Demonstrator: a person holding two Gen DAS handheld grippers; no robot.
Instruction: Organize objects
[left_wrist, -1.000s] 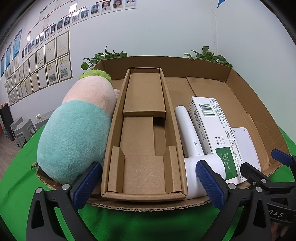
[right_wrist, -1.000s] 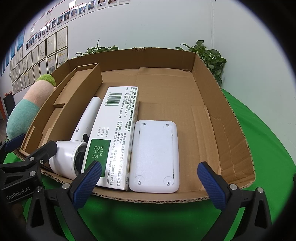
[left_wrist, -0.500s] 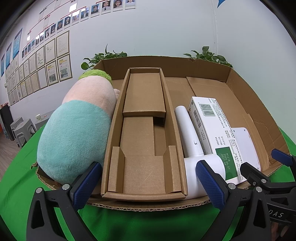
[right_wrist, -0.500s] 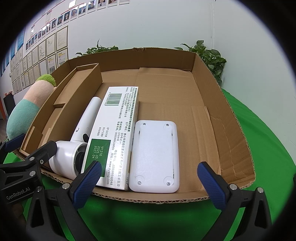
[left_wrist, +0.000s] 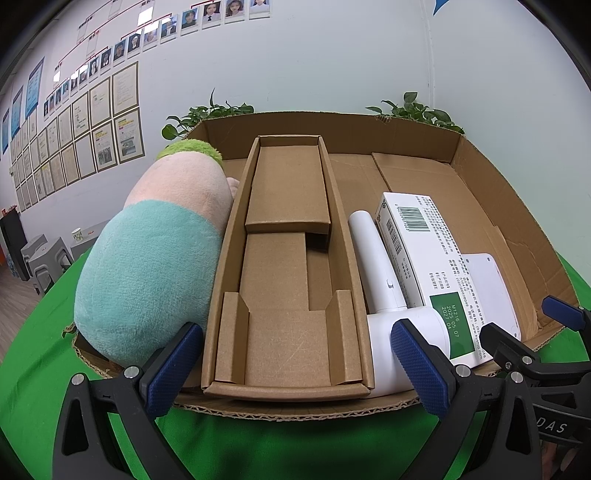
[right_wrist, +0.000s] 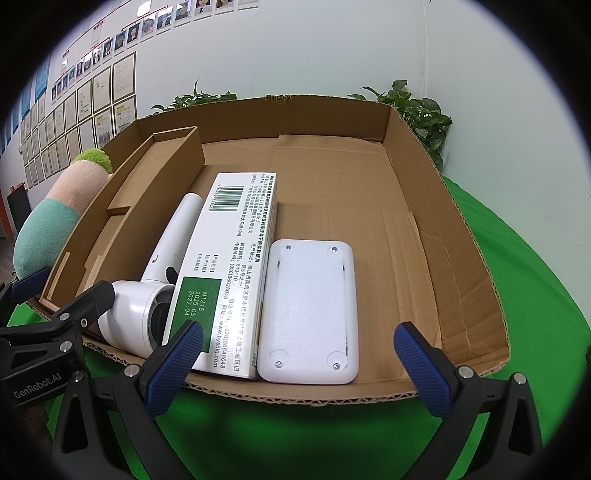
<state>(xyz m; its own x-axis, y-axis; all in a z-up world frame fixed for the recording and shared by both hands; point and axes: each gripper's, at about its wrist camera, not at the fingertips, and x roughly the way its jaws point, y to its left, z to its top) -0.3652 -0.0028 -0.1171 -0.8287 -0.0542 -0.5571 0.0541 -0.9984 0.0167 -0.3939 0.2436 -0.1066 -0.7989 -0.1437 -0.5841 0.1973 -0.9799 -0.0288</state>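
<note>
A wide shallow cardboard tray (left_wrist: 491, 192) (right_wrist: 436, 206) lies on the green cloth. In it, from left to right, lie a teal and pink plush toy (left_wrist: 147, 266) (right_wrist: 48, 225), a long brown cardboard insert box (left_wrist: 288, 266) (right_wrist: 147, 192), a white hair dryer (left_wrist: 384, 280) (right_wrist: 147, 302), a white and green medicine box (left_wrist: 432, 266) (right_wrist: 229, 273) and a flat white device (left_wrist: 487, 284) (right_wrist: 310, 310). My left gripper (left_wrist: 295, 369) is open and empty in front of the insert box. My right gripper (right_wrist: 299, 365) is open and empty in front of the white device.
Green cloth (right_wrist: 535, 295) covers the table around the tray. Potted plants (right_wrist: 417, 110) stand behind the tray against a white wall. The tray's right half (right_wrist: 369, 184) is bare cardboard. Each gripper shows at the edge of the other's view.
</note>
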